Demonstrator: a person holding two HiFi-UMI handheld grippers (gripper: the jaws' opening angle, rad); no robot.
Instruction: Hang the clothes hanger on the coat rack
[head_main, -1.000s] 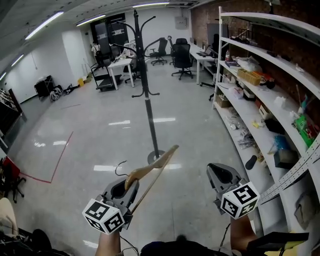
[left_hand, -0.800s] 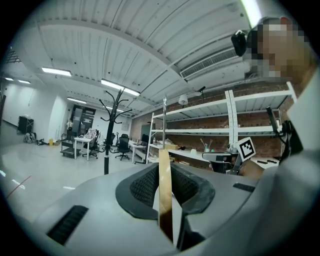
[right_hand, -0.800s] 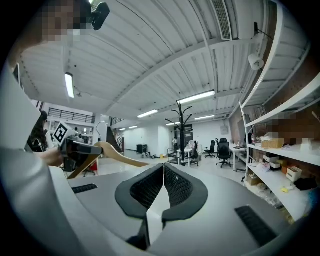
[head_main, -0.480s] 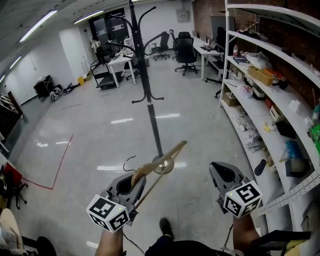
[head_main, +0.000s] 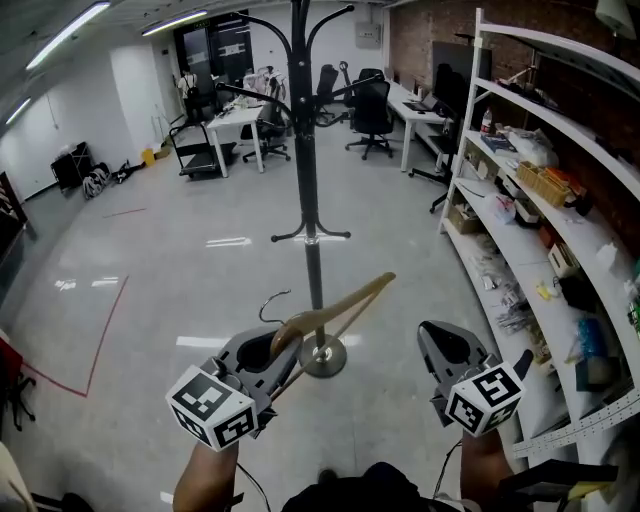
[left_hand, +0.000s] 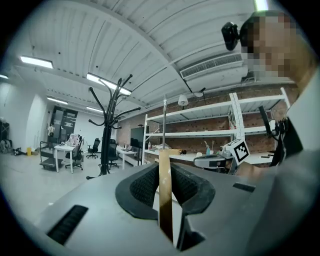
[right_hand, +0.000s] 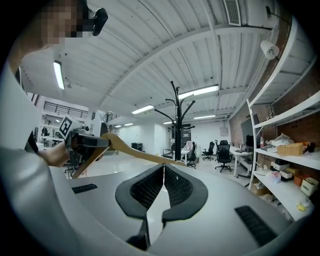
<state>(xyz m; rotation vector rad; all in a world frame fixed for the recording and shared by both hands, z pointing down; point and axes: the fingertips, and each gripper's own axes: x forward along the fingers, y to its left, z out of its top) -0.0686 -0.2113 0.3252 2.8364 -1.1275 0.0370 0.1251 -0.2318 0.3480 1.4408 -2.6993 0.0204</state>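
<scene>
A wooden clothes hanger (head_main: 340, 308) with a thin metal hook (head_main: 272, 300) sticks out to the upper right from my left gripper (head_main: 268, 350), which is shut on its lower arm. In the left gripper view the hanger's wood (left_hand: 165, 195) stands edge-on, clamped between the pads. The black coat rack (head_main: 305, 150) rises straight ahead, with its round base (head_main: 322, 358) just beyond the hanger. My right gripper (head_main: 447, 345) is level at the right, shut with nothing in it. In the right gripper view the hanger (right_hand: 135, 152) crosses in front of the coat rack (right_hand: 178, 120).
White shelving (head_main: 560, 200) full of boxes and small items runs along the right side. Desks and office chairs (head_main: 370, 110) stand at the far end of the room. A cart (head_main: 195, 150) and a red floor line (head_main: 100, 340) lie to the left on grey floor.
Both grippers and the hanger have come closer to the coat rack, which now looms larger and nearer. The rack's base sits right behind the hanger. The grip on the hanger is unchanged.
</scene>
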